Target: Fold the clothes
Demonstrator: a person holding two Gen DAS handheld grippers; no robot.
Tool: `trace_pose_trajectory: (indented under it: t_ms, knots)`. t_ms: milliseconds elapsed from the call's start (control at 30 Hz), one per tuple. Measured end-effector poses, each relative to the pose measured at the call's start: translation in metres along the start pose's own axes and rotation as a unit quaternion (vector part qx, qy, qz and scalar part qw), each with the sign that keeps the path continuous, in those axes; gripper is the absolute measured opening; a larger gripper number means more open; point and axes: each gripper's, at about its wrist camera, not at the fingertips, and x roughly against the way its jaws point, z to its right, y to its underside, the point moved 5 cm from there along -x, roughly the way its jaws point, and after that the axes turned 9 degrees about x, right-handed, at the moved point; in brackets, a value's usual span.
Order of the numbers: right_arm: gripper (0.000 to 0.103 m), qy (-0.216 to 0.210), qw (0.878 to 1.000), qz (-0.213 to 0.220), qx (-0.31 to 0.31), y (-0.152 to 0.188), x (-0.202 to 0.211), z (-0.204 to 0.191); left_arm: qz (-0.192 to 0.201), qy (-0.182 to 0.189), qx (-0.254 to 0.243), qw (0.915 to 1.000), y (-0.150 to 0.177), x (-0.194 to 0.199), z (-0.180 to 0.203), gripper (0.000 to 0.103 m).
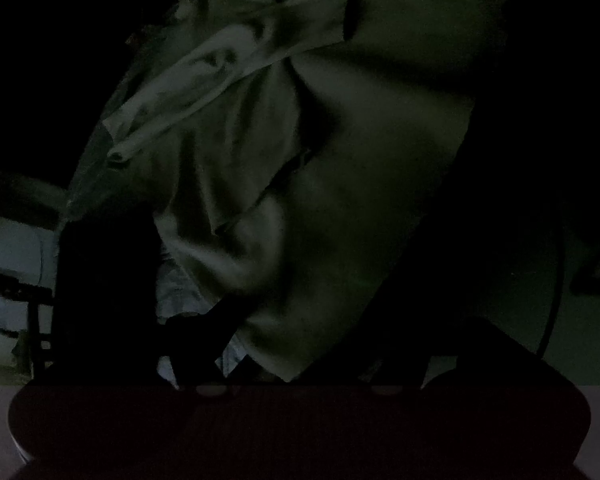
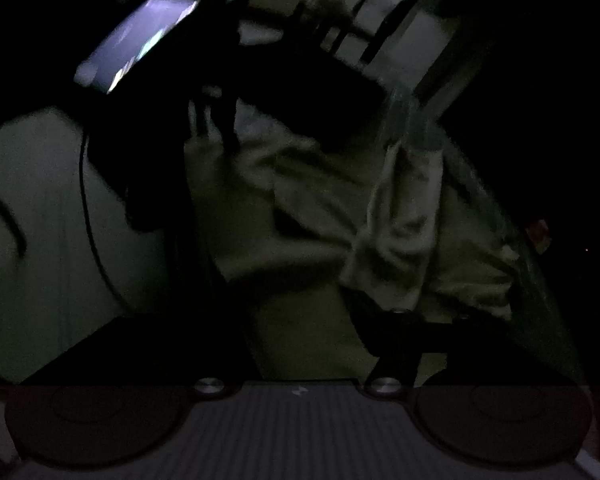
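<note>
The pictures are very dark, so much stays uncertain. In the left wrist view a pale greenish garment [image 1: 284,128] fills the middle, crumpled, with a strap-like band [image 1: 204,80] running diagonally from low on the left to high on the right; the cloth lies ahead of the left gripper [image 1: 228,312] and slightly to its right, and its nearest lobe hangs down between the 2 dark fingers. Whether the pads press on that cloth I cannot tell, the fingers being only silhouettes. In the right wrist view the same garment [image 2: 404,216] lies ahead and to the right of the right gripper [image 2: 300,352], its bunched ridge running away from the camera; the jaws stand apart with no cloth visibly between them, so it looks released. The left gripper [image 2: 216,120], with a lit phone screen [image 2: 140,40] mounted on it, sits at the far left edge of the cloth. My judgement: the left gripper is nearer a hold, and the right must reach rightward for the ridge.
</note>
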Motion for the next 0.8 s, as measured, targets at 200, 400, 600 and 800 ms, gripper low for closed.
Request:
trace_pose_trajectory:
  t_ms: [200, 400, 600, 800]
  knots:
    - [0.069, 0.012, 0.998, -0.051, 0.029, 0.028, 0.003, 0.003, 0.018, 0.005, -0.026, 0.9995, 0.004, 0.004, 0.004, 0.055]
    - [0.069, 0.019, 0.997, -0.068, 0.032, 0.043, 0.009, 0.007, 0.032, 0.013, -0.039, 0.9987, 0.008, 0.008, 0.003, 0.049]
    - [0.074, 0.024, 0.997, -0.07, 0.028, 0.046, 0.011, 0.011, 0.03, 0.001, -0.082, 0.9962, 0.013, 0.011, 0.007, 0.04]
    - [0.077, 0.013, 0.994, -0.092, 0.052, 0.053, 0.011, 0.009, 0.025, 0.01, -0.07, 0.9972, 0.012, 0.013, 0.003, 0.037]
